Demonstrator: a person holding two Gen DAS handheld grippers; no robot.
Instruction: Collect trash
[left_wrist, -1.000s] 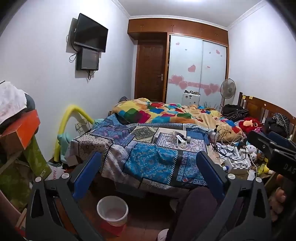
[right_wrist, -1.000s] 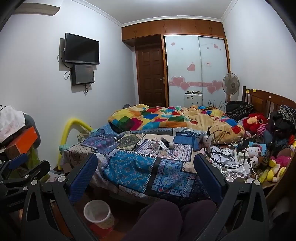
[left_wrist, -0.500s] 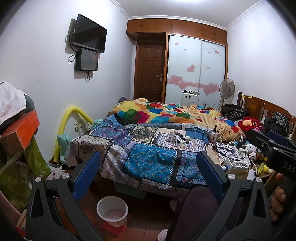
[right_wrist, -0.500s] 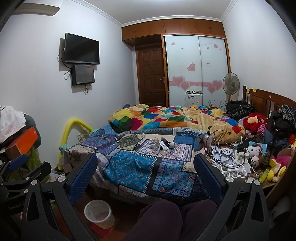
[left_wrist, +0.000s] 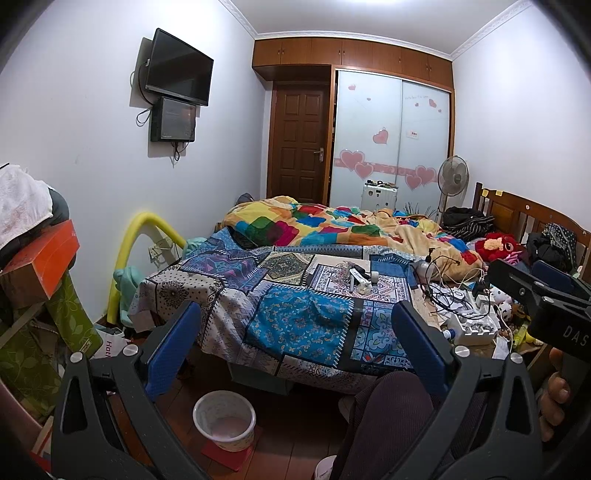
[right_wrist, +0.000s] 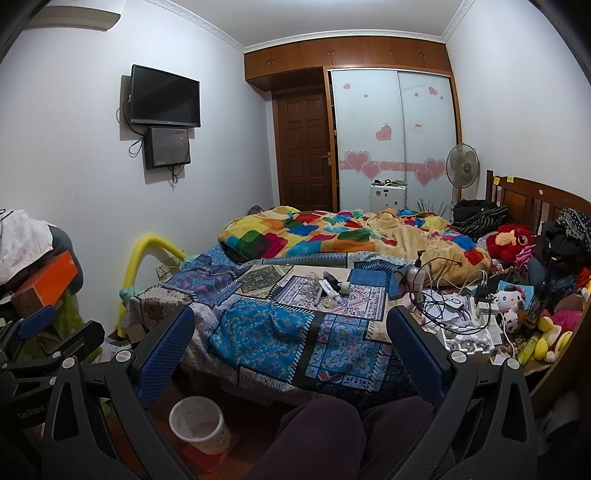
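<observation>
Nothing looks collected yet: both the left claw (left_wrist: 295, 339) and right claw (right_wrist: 291, 341) gape wide and empty, the bin (left_wrist: 224, 419) on the near floor seems bare, and clutter (right_wrist: 328, 290) remains on the bed (right_wrist: 280, 332).

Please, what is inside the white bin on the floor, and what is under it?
The white bin looks nearly empty: only its pale, pinkish inner wall and bottom show. Under it lies a flat red mat; the bin covers most of it, so the rest cannot be seen.
</observation>
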